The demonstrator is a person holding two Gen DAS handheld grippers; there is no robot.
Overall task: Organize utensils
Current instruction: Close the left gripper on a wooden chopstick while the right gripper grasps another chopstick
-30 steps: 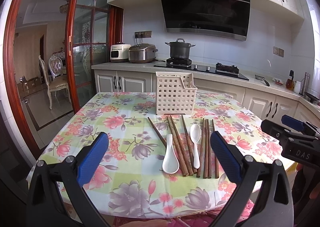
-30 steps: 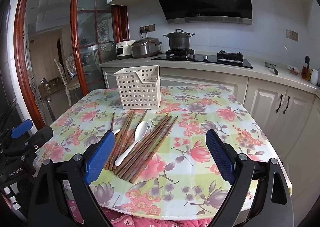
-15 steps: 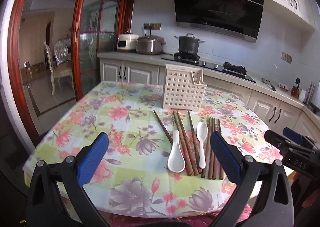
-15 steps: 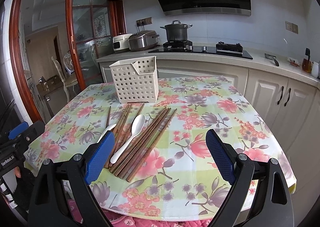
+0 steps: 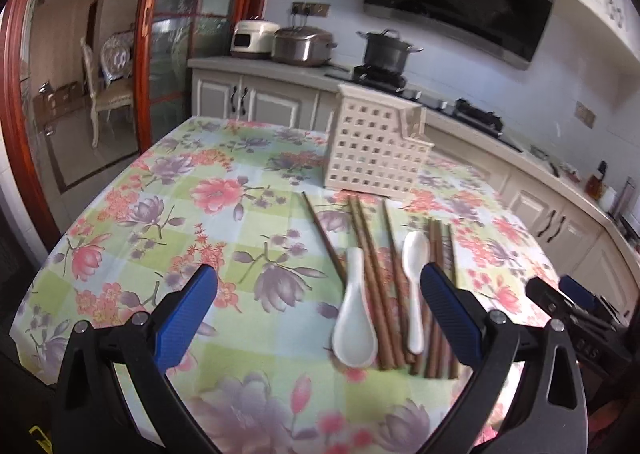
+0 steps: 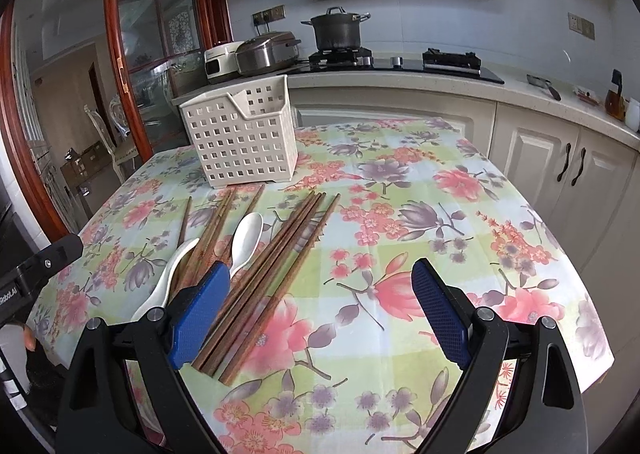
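Note:
Several brown wooden chopsticks and two white ceramic spoons lie on the floral tablecloth in front of a cream slotted utensil basket. One spoon lies left, the other among the chopsticks. My left gripper is open and empty, above the table's near edge, with the spoons between its fingers. My right gripper is open and empty, with its left finger over the chopsticks' near ends.
The round table has its edge close to both grippers. Kitchen counters with a stove, a pot and cookers run behind it. A glass door and a chair stand at the left.
Both grippers have moved forward and down toward the table, so the utensils look larger and nearer. Both stay open. Nothing on the table has moved.

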